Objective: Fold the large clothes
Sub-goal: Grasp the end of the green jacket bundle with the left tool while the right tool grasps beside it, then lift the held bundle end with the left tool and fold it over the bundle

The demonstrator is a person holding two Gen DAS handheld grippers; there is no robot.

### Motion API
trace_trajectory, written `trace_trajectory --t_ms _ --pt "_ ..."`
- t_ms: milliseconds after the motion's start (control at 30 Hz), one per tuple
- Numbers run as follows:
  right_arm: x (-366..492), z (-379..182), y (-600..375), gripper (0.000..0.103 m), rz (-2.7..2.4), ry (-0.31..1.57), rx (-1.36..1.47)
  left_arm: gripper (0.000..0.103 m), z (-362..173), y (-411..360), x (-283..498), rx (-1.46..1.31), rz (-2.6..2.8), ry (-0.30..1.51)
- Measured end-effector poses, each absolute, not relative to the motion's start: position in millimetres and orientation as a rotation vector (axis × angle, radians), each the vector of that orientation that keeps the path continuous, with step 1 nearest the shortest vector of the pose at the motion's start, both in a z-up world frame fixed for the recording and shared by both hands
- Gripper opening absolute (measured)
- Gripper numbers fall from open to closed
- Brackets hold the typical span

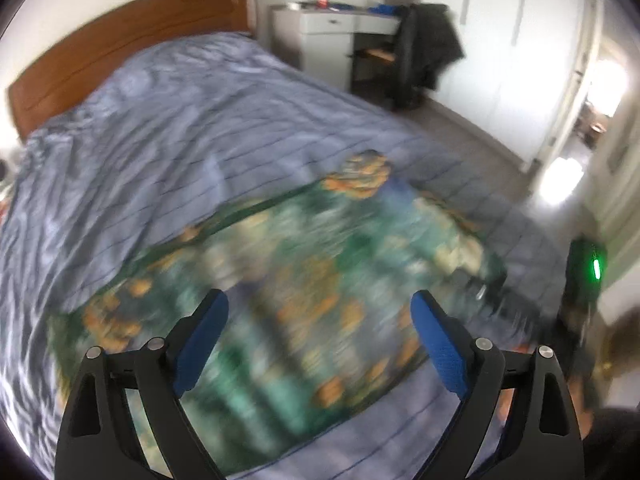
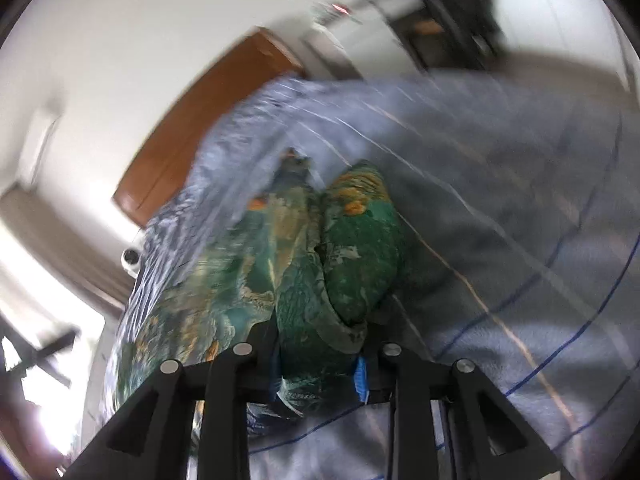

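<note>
A large green garment with orange and cream print [image 1: 304, 280] lies spread on the blue striped bedcover [image 1: 168, 132], blurred by motion. My left gripper [image 1: 320, 308] hovers above its near part, open and empty, blue pads wide apart. In the right wrist view my right gripper [image 2: 320, 360] is shut on a bunched fold of the same garment [image 2: 320, 280], which trails away across the bedcover [image 2: 500, 220]. The right gripper also shows at the right edge of the left wrist view [image 1: 584, 280], with a green light.
A wooden headboard [image 1: 132, 40] stands at the far end of the bed. A white desk [image 1: 332, 32] and a black chair draped with dark clothing [image 1: 424, 52] stand beyond the bed. White wardrobe doors [image 1: 500, 40] and a bright doorway [image 1: 592, 120] are at the right.
</note>
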State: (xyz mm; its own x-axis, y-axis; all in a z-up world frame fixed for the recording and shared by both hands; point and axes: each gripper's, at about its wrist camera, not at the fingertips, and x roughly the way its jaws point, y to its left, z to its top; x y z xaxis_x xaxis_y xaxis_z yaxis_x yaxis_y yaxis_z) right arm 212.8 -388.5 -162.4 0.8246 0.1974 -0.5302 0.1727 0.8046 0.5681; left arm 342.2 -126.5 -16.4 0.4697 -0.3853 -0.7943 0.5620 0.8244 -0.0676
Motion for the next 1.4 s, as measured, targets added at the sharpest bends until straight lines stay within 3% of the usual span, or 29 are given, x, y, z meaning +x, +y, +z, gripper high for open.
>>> trace_trajectory --t_ms 133,267,400,533,600,733,833,900,967,1200,1400 --pt "197.5 -113.4 -347.4 0.027 0.088 0.525 0.416 0.094 -13.2 -168.3 361.0 0.246 -0.714 1.071" --pt "183.0 -77.9 -284.6 0.027 0.187 0.453 0.156 0.094 10.6 -154.9 361.8 0.224 -0.718 1.078" --pt "169.1 -70.2 -229.0 0.027 0.28 0.418 -0.07 0.095 18.9 -129.4 357.3 0.186 -0.691 1.122" --pt "155.2 -69.3 -178.3 0.027 0.343 0.382 -0.26 0.094 3.0 -106.9 351.4 0.325 -0.527 1.107" --pt "151.2 -68.4 -164.5 0.027 0.363 0.373 -0.302 0.082 -4.2 -99.0 347.2 0.359 -0.479 1.102" --pt "143.2 -66.7 -141.9 0.027 0.387 0.378 -0.367 0.041 -12.4 -77.6 348.2 0.292 -0.478 1.115" --pt "143.7 -65.1 -141.4 0.028 0.394 0.392 -0.353 0.029 -10.4 -62.8 347.9 0.25 -0.501 1.104" --pt "147.0 -60.4 -148.7 0.038 0.413 0.412 -0.305 0.028 -6.2 -48.9 352.4 0.244 -0.499 1.098" --pt "146.1 -51.1 -159.1 0.062 0.487 0.449 -0.203 0.027 -4.0 -21.2 361.0 0.218 -0.46 1.085" --pt "135.0 -39.9 -197.7 0.064 0.514 0.5 -0.046 0.028 -16.8 104.7 384.5 0.001 -0.329 1.09" --pt "155.5 -61.6 -198.0 0.064 0.483 0.582 -0.024 0.028 -70.1 182.8 381.2 -0.101 -0.247 1.128"
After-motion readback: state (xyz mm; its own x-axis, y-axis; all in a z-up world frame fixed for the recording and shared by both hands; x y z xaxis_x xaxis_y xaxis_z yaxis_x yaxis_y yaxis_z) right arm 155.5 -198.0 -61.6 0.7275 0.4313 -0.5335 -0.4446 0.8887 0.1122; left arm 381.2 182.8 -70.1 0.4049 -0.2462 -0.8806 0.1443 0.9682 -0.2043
